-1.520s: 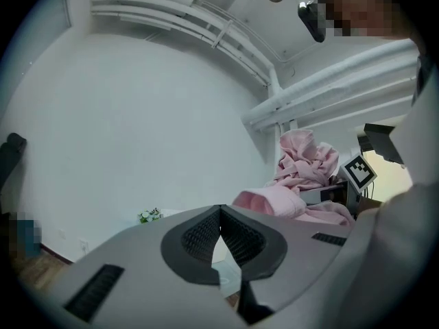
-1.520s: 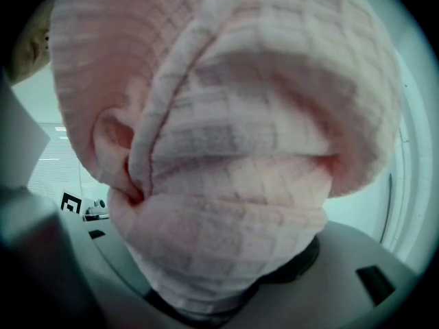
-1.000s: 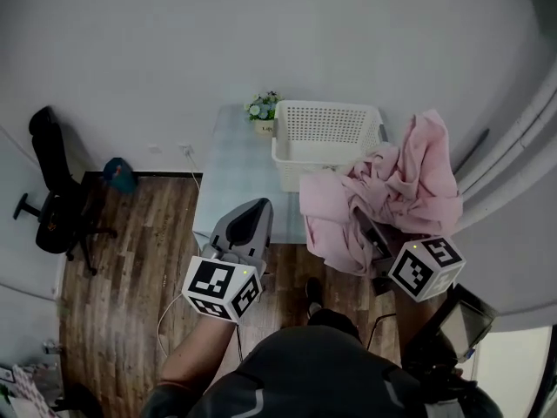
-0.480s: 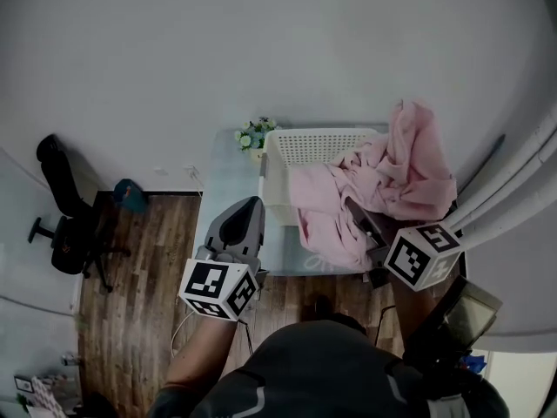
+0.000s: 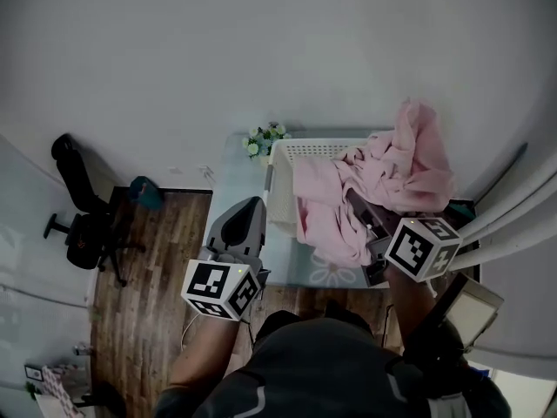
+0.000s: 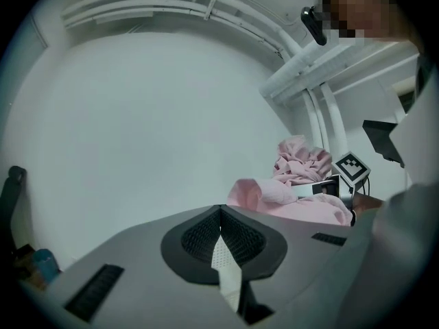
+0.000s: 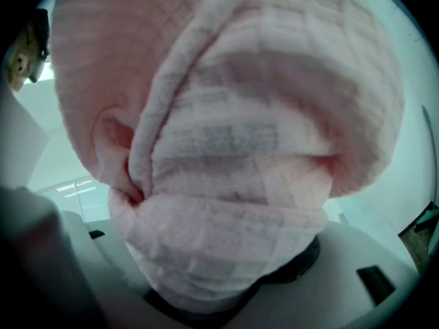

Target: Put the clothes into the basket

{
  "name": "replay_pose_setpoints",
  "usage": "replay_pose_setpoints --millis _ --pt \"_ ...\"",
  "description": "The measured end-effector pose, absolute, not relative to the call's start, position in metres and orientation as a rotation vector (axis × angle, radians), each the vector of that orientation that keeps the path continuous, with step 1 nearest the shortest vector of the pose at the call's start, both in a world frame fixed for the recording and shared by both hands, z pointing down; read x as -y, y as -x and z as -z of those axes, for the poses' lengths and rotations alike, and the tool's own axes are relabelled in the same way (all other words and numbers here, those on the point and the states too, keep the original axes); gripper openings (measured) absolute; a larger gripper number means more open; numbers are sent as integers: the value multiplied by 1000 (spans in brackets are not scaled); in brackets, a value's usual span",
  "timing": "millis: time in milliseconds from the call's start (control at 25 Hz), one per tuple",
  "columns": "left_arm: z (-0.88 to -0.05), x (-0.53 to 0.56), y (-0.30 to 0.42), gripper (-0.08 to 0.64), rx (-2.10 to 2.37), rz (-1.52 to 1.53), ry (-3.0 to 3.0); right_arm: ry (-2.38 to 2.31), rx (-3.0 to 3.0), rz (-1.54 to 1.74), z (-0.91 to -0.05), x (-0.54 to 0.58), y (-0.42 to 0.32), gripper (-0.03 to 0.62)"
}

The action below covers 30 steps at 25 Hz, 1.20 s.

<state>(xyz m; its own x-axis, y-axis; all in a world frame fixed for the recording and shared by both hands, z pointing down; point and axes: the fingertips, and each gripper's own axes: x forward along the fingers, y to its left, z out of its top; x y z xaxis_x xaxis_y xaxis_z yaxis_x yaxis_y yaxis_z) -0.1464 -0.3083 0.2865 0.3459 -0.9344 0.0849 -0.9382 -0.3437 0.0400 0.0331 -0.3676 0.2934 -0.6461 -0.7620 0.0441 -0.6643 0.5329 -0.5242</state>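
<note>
A white perforated basket stands on a pale blue table. A big bundle of pink clothes hangs partly over the basket's right half and front rim. My right gripper is shut on that bundle, and the pink cloth fills the right gripper view and hides the fingertips. My left gripper hovers at the basket's left front corner, shut with nothing in it. From the left gripper view, the pink clothes and the right gripper's marker cube show to the right.
A small pot of flowers stands on the table just left of the basket. Pale curtains hang close on the right. A black office chair and a blue object are on the wooden floor to the left.
Both grippers have moved forward toward the basket. The pink clothes, which hung in front of the basket over the table's edge, now hang over the basket itself.
</note>
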Motion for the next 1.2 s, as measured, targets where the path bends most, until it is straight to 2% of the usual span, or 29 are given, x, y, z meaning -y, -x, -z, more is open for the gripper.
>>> replay_pose_setpoints --millis 160,400,1200 --pt "-272 295 150 8 1734 -64 -2513 1224 -2550 795 -280 354 -27 312" --pt "-335 412 184 8 1718 -102 -2485 1300 -2411 982 -355 479 -1 312" --pt "-396 510 240 8 1566 -156 -2467 1604 -1785 1643 -517 561 23 313"
